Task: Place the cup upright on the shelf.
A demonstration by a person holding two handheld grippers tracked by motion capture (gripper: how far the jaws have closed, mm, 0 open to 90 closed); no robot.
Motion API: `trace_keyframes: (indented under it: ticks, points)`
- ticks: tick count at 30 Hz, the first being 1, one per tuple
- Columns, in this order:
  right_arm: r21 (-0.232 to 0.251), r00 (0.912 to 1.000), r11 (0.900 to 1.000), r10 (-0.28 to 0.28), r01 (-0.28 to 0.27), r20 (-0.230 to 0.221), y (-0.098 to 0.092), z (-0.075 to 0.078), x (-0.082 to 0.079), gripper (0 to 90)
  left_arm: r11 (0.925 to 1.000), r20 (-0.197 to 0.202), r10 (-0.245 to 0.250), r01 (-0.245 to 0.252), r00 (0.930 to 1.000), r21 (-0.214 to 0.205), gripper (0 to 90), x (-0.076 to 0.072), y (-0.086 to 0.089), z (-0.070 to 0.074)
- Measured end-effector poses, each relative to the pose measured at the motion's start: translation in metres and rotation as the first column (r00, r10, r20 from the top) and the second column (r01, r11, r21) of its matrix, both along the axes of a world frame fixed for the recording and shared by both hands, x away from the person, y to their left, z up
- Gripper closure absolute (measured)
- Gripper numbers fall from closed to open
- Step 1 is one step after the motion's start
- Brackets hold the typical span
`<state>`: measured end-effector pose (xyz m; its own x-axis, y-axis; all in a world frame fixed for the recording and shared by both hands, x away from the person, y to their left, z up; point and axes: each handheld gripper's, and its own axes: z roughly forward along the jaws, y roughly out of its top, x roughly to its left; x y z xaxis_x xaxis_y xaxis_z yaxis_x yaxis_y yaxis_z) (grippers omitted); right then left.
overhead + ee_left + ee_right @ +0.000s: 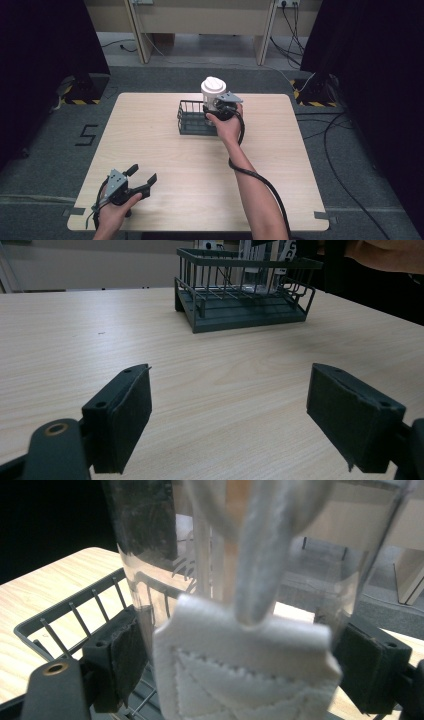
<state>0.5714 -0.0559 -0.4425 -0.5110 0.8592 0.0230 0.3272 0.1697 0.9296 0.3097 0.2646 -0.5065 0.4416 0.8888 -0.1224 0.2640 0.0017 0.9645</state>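
Note:
A clear bottle with a white lid (213, 86) stands upright at the right end of a dark wire basket (191, 119) at the table's far middle. My right gripper (219, 106) is shut on the bottle's clear body (150, 555), one pad on each side. A white strap and a stitched white tab (240, 680) hang in front of it. The basket's rim (65, 615) lies below and to the left; I cannot tell whether the bottle's base rests in it. My left gripper (143, 173) sits open near the front left corner, with nothing between its pads (125, 415).
The light wooden table (200, 170) has bare room between the basket (240, 315) and the left gripper. Cables trail over the grey carpet on the right. Dark curtains flank both sides, and wooden furniture legs stand beyond the table.

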Motion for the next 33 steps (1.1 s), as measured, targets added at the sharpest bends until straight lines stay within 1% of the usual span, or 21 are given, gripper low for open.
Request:
trace_keyframes:
  ticks: [5, 12, 19, 22, 24, 27, 29, 33]
  points:
    - [-0.008, 1.0, 1.0, 0.003, -0.003, 0.006, 0.0, -0.001, -0.001, 17.7, 1.0, 0.0, -0.001, 0.001, 1.0, 0.001, 17.6, 0.0, 0.0, 0.0]
    - [-0.004, 0.9998, 0.9999, 0.012, -0.012, -0.014, 0.0, -0.001, -0.003, 16.0, 1.0, -0.001, -0.004, 0.004, 1.0, 0.004, 17.6, 0.0, -0.001, 0.0]
    - [0.0, 0.9998, 0.9999, 0.015, -0.015, -0.014, -0.002, 0.001, -0.008, 15.4, 1.0, 0.0, -0.002, 0.002, 1.0, 0.003, 17.6, 0.0, -0.001, 0.0]
    - [0.012, 0.9998, 0.9998, 0.018, -0.018, -0.01, -0.005, 0.003, -0.012, 15.3, 1.0, 0.0, -0.001, 0.001, 1.0, 0.004, 17.6, 0.0, -0.001, 0.0]
    - [0.009, 0.9998, 0.9998, 0.02, -0.02, -0.006, -0.007, 0.004, -0.016, 15.2, 1.0, 0.0, -0.001, 0.001, 1.0, 0.004, 17.6, 0.001, -0.001, 0.0]
    - [0.019, 0.9996, 0.9995, 0.025, -0.025, -0.01, -0.01, 0.005, -0.022, 15.2, 1.0, 0.0, 0.0, 0.0, 1.0, 0.005, 17.6, 0.0, -0.001, 0.0]
    - [0.014, 0.9995, 0.9995, 0.029, -0.029, -0.007, -0.013, 0.006, -0.027, 15.0, 1.0, 0.001, 0.0, 0.0, 1.0, 0.006, 17.6, 0.0, -0.001, 0.0]
    - [0.033, 0.9997, 0.9991, 0.025, -0.025, -0.005, -0.02, 0.006, -0.037, 15.0, 1.0, 0.0, 0.002, -0.002, 1.0, 0.007, 17.6, 0.0, -0.001, 0.0]
